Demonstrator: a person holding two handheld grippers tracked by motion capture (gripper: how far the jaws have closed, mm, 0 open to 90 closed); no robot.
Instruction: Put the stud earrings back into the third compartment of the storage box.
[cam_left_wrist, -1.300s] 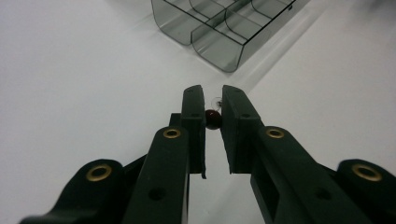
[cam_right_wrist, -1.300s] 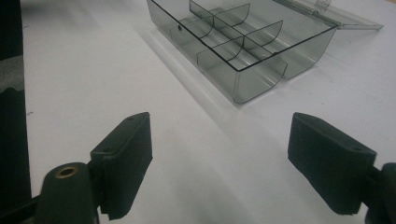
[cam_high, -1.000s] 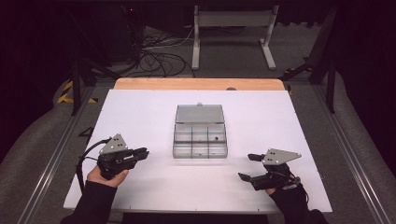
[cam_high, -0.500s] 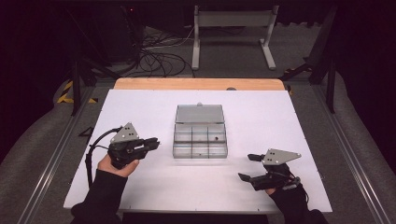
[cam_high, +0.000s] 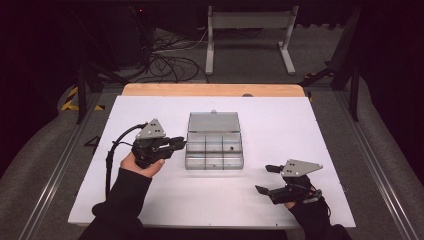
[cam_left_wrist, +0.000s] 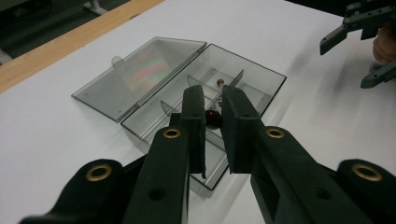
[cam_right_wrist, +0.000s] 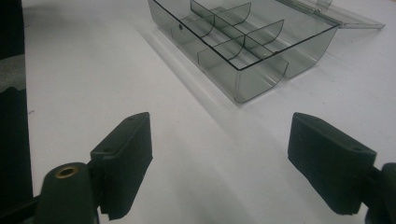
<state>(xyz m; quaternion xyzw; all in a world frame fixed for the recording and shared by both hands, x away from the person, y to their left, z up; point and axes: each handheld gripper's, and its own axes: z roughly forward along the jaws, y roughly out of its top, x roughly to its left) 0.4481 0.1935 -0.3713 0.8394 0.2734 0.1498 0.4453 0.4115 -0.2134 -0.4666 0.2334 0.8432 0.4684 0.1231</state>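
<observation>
On the white table (cam_high: 150, 210) sits a clear compartment box (cam_high: 214, 148) with its lid laid flat open. The left gripper (cam_left_wrist: 213, 100) hangs over the box's left edge, jaws pinched on a small dark red bead (cam_left_wrist: 213, 117) — a second bead (cam_left_wrist: 219, 82) lies in a far compartment. The right gripper (cam_high: 268, 179) rests near the front right, jaws wide apart and empty.

No readable text, labels, brands or numbers — none on any surface in view

Wide-apart jaws before clear compartment box (cam_right_wrist: 243, 42)
</observation>
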